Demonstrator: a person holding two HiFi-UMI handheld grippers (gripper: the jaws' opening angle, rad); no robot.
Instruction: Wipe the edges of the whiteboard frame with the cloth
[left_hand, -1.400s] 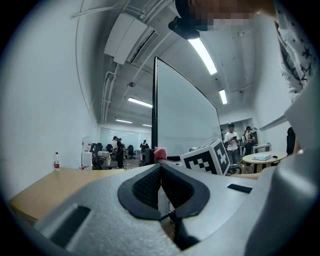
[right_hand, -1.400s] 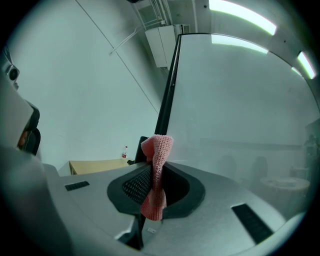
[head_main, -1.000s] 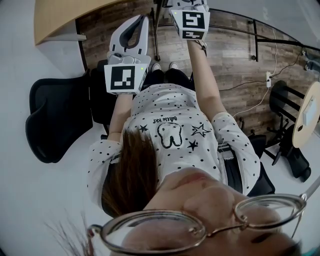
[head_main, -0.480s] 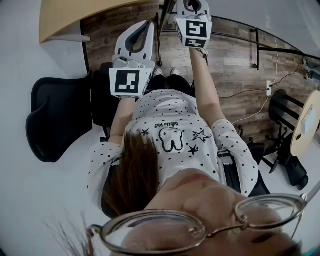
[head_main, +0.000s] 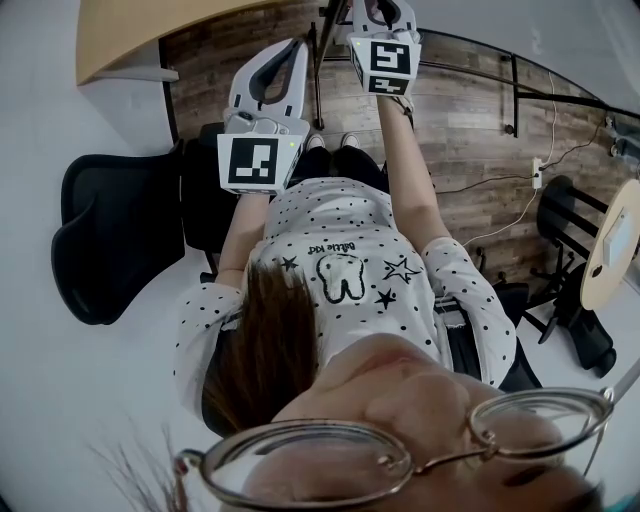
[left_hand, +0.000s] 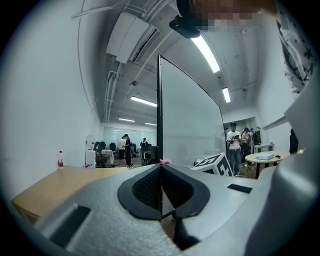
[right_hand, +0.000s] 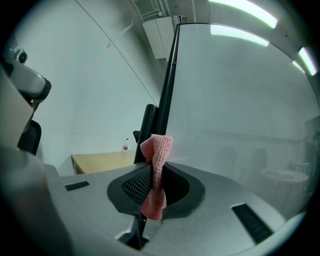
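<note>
The pink cloth (right_hand: 156, 172) is pinched upright in the closed jaws of the right gripper (right_hand: 155, 192). Its top fold is raised against the dark vertical edge of the whiteboard frame (right_hand: 167, 85), which is seen running up to the top corner. Pale wall (right_hand: 90, 90) is left open beside it. The left gripper (left_hand: 161, 192) is held with its jaws pressed together, lined up with that edge.

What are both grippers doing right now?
Left gripper: jaws closed on the whiteboard frame edge.
Right gripper: jaws closed on the pink cloth.
</note>
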